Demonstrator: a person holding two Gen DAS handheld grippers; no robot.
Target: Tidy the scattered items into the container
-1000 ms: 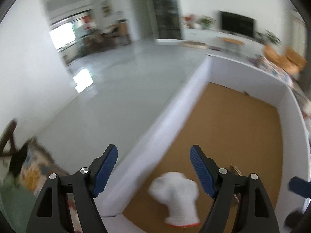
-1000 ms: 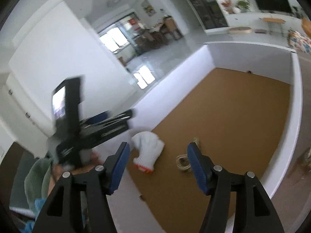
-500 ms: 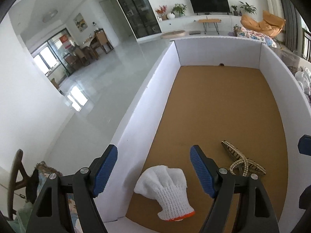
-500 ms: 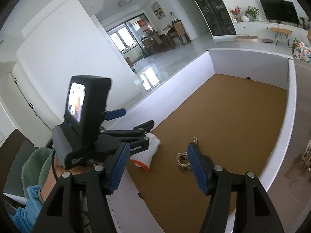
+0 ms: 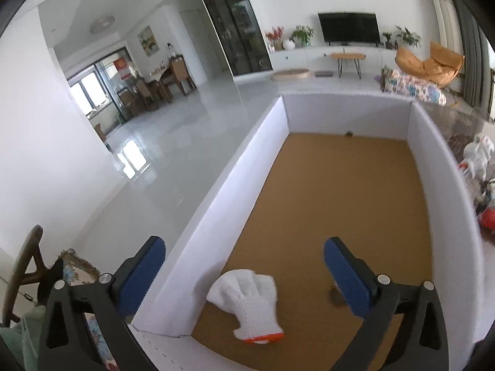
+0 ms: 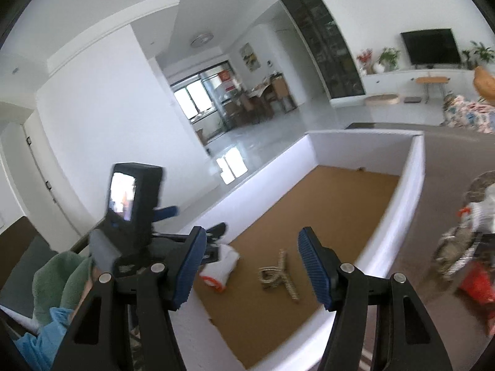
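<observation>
The left tongs [image 5: 241,273] stood apart and empty over the near end of the white-walled container [image 5: 235,185], where a white glove [image 5: 247,300] lay on the brown floor. Only the right wrist view showed the beaded hair clip [image 6: 278,275] clearly, beside the glove [image 6: 221,267]; the right tongs [image 6: 252,270] were apart too.

white glove [image 5: 247,301] lying flat in container [image 5: 213,216]

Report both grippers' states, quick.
Left gripper: open, holding nothing.
Right gripper: open, holding nothing.
</observation>
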